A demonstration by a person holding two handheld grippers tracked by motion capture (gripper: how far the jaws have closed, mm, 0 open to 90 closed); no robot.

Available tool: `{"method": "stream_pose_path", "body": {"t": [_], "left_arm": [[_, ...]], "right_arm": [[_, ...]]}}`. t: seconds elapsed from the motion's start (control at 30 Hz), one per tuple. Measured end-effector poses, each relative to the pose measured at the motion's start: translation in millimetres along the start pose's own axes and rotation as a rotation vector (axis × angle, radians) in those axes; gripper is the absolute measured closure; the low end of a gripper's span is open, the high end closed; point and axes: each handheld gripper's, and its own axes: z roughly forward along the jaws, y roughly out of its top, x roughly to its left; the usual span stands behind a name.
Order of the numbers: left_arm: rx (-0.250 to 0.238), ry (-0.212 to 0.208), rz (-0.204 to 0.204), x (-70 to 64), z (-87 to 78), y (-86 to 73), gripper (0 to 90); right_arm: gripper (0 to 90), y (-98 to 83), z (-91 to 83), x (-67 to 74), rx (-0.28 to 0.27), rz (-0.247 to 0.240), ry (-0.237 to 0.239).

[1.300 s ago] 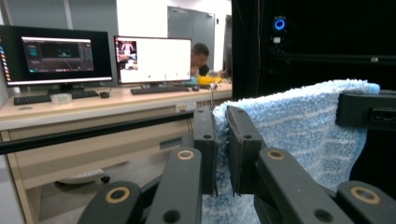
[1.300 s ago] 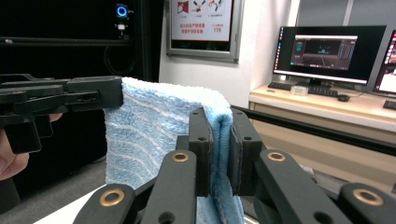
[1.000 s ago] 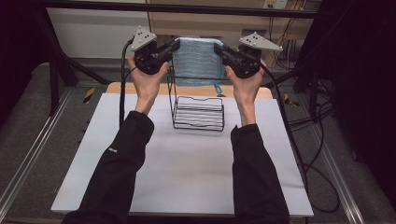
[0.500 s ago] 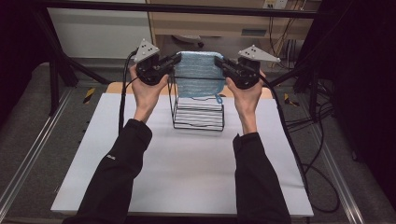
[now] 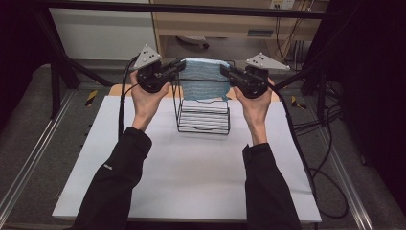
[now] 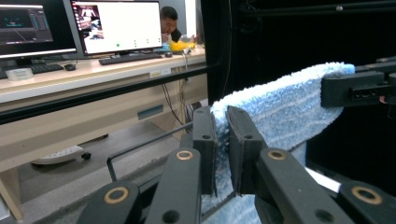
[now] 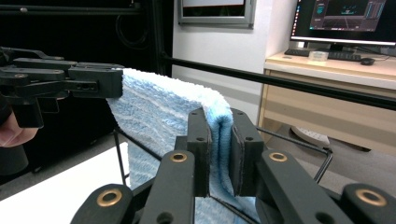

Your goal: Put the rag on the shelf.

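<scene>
A light blue striped towel hangs stretched between my two grippers above a black wire rack on the white table. My left gripper is shut on the towel's left top edge. My right gripper is shut on its right top edge. In the left gripper view the towel is pinched between the pads of my left gripper, with the other gripper beyond. In the right gripper view the folded towel sits between the pads of my right gripper. The towel's lower edge hangs inside the rack's top.
The wire rack stands at the table's far middle. A black frame bar crosses overhead at the back. Cables trail off the table's right side. A desk with monitors lies beyond the table.
Both grippers have come down a little with the towel, whose lower edge now hangs lower against the rack. The grips have not changed.
</scene>
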Motion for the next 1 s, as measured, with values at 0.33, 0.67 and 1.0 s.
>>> {"method": "stream_pose_path", "body": {"t": [0.33,0.67,1.0], "left_arm": [[0.063,-0.045,0.023,-4.5,-7.8,-3.1,81.5],[0.114,-0.063,0.022,-8.2,-11.8,-13.6,80.3],[0.145,-0.078,-0.015,-5.9,-21.4,-4.1,74.7]], "right_arm": [[80.5,-3.2,-5.0,0.2,0.058,-0.008,0.028],[80.3,-8.5,-7.0,2.0,0.120,-0.026,0.069],[80.3,-16.6,-7.8,-0.4,0.129,-0.022,0.109]]}}
